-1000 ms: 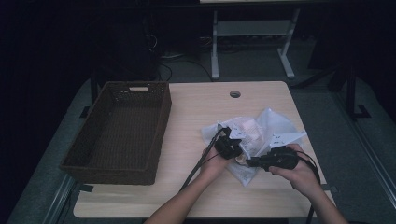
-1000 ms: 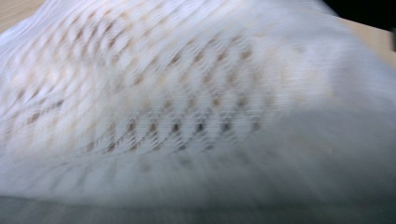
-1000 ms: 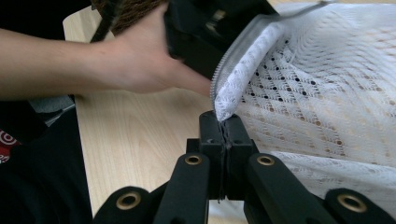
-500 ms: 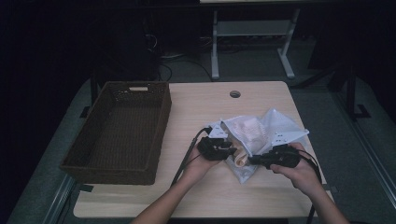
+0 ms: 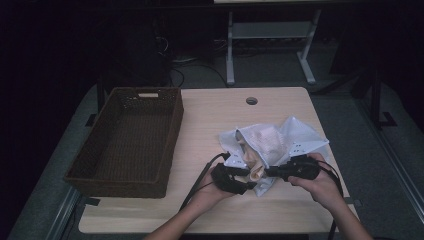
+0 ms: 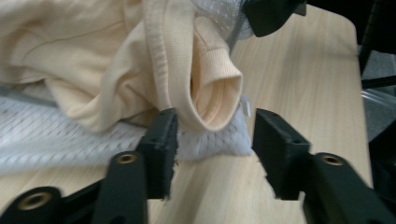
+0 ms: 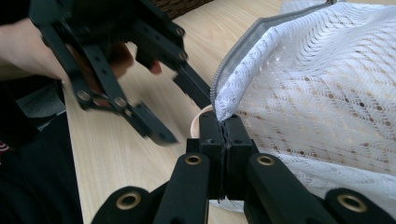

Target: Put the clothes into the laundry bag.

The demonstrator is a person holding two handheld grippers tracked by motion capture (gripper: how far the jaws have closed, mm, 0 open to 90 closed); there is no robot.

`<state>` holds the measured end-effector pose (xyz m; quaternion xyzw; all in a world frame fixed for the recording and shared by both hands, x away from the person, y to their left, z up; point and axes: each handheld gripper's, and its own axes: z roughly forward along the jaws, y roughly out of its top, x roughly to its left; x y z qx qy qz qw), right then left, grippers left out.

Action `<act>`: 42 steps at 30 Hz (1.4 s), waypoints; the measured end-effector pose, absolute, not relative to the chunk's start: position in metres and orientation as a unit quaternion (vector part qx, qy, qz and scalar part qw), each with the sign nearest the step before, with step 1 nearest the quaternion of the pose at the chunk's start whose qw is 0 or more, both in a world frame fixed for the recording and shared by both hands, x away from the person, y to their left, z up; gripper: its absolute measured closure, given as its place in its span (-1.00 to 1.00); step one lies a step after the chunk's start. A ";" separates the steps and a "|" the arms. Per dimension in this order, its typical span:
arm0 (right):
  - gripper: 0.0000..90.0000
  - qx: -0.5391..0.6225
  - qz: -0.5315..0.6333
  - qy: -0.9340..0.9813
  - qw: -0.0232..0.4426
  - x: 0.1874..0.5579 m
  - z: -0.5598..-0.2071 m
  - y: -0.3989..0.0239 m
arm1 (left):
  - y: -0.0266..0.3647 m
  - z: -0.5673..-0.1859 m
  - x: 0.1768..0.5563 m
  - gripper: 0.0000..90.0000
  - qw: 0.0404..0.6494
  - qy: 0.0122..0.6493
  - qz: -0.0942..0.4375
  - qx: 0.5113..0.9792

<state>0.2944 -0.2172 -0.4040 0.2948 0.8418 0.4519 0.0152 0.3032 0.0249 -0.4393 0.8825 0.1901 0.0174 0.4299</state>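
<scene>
High view: two hand-held grippers meet at a white mesh laundry bag (image 5: 295,142) lying at about 4 o'clock on a pale wooden table (image 5: 215,112). The left gripper (image 5: 245,177) sits at the bag's 7 o'clock edge. Its jaws have just been opening and stand about half apart. In the left gripper view (image 6: 212,128), a cuff of the cream garment (image 6: 140,56) and a corner of the mesh lie between the jaws, loose; one jaw brushes the cloth, and nothing is clamped.

The right gripper (image 5: 272,171) is at the bag's 6 o'clock edge, pointing toward 9 o'clock. In the right gripper view (image 7: 225,126) its jaws are pressed together on the bag's grey zip edge.

Both forearms enter from 6 o'clock, each hand wrapped around its gripper's body, wrists low over the table, the two grippers' tips near each other.

Count: one bag, one garment spilling from its mouth, two grippers, and one dark woven basket (image 5: 127,142) at 9 o'clock on the table, well apart from the bag.
</scene>
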 end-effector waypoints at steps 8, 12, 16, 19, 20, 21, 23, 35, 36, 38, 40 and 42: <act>0.97 0.292 0.451 0.844 0.015 0.294 -0.405 -0.218 | 0.023 -0.443 0.303 0.33 0.434 0.191 0.025 0.880; 0.97 0.292 0.450 0.844 0.015 0.294 -0.405 -0.217 | 0.026 -0.443 0.305 0.82 0.438 0.194 0.019 0.878; 0.97 0.291 0.449 0.845 0.015 0.294 -0.405 -0.217 | 0.028 -0.441 0.307 0.96 0.442 0.195 0.017 0.875; 0.97 0.290 0.449 0.845 0.014 0.294 -0.405 -0.217 | 0.028 -0.438 0.309 0.96 0.452 0.204 0.021 0.868; 0.97 0.289 0.449 0.845 0.014 0.294 -0.405 -0.218 | 0.028 -0.436 0.310 0.96 0.455 0.205 0.022 0.866; 0.97 0.289 0.449 0.846 0.015 0.294 -0.405 -0.218 | 0.028 -0.434 0.312 0.96 0.458 0.207 0.024 0.864; 0.97 0.287 0.449 0.846 0.016 0.294 -0.404 -0.219 | 0.026 -0.430 0.316 0.97 0.465 0.211 0.027 0.859; 0.97 0.283 0.447 0.848 0.021 0.292 -0.402 -0.222 | -0.007 -0.422 0.339 0.97 0.480 0.208 0.054 0.851; 0.97 0.283 0.447 0.848 0.021 0.292 -0.402 -0.222 | -0.007 -0.422 0.339 0.97 0.480 0.208 0.054 0.851; 0.97 0.284 0.449 0.847 0.021 0.292 -0.401 -0.224 | -0.015 -0.427 0.347 0.98 0.479 0.211 0.061 0.850; 0.97 0.283 0.451 0.846 0.022 0.292 -0.400 -0.225 | -0.020 -0.431 0.352 0.98 0.481 0.218 0.063 0.847; 0.97 0.283 0.452 0.845 0.022 0.292 -0.400 -0.226 | -0.022 -0.433 0.355 0.98 0.483 0.222 0.064 0.845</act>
